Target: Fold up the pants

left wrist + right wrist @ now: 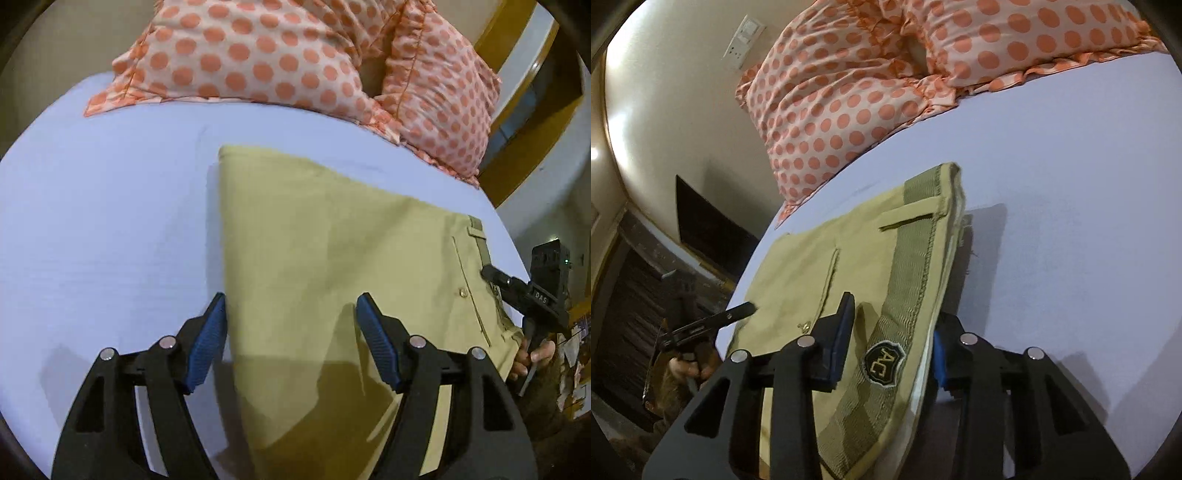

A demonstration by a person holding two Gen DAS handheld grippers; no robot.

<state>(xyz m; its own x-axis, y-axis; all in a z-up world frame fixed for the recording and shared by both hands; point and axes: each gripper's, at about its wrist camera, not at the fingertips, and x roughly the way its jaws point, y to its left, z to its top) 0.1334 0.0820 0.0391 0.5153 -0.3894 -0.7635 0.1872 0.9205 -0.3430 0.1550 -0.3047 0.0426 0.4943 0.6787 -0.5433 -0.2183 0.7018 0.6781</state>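
Note:
Khaki pants (325, 258) lie folded on a pale blue bed sheet (110, 221). My left gripper (291, 321) is open, low over the folded edge of the pants, one blue pad (207, 347) over the sheet and the other over the cloth. In the right wrist view the waistband (908, 295) with a black "AC" badge (884, 363) lies between the two pads of my right gripper (894, 350), which is closed onto it and lifts that end off the sheet. The right gripper also shows in the left wrist view (524, 291), at the waistband.
Two pillows with orange dots (258, 55) lie at the head of the bed. The bed's edge runs close beside the pants (746, 277), with a dark floor and furniture (635, 277) beyond. A wall with a switch plate (744, 37) stands behind.

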